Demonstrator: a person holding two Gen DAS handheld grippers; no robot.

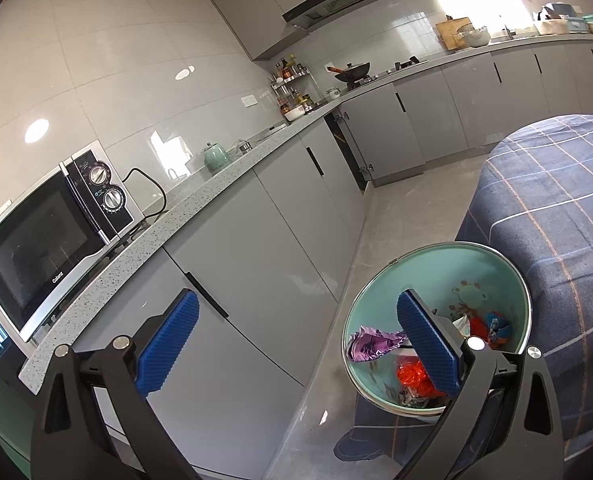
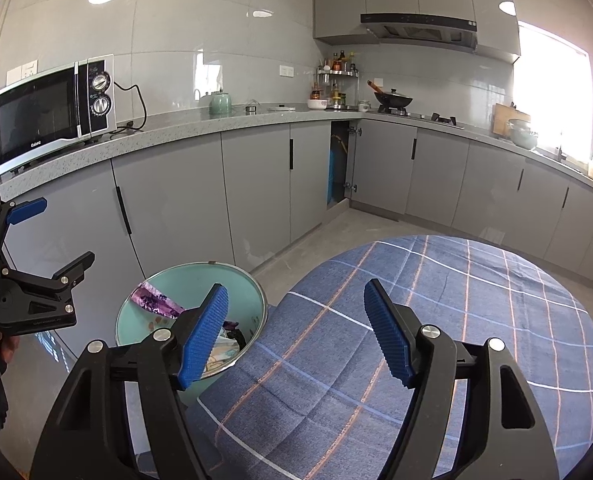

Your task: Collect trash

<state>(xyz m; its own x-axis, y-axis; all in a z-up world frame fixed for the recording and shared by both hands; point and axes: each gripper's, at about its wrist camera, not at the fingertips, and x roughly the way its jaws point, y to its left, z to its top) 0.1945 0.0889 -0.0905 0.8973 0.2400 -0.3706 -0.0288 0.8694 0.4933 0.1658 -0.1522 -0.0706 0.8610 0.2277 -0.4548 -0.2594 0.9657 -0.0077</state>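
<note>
Microwave [image 2: 50, 110] at 10 o'clock on grey counter [image 2: 168, 130]; wok [image 2: 392, 100] at 1 o'clock. Mint trash bin [image 2: 252, 304] at 7 o'clock, wrappers inside, touching the blue plaid tablecloth [image 2: 476, 300]. Left gripper [image 1: 296, 344] and right gripper [image 2: 296, 332] both spread wide, holding nothing.

A microwave [image 2: 50, 110] and green kettle [image 2: 220, 103] sit on the grey counter [image 2: 184, 128], wok [image 2: 392, 100] farther along
</note>
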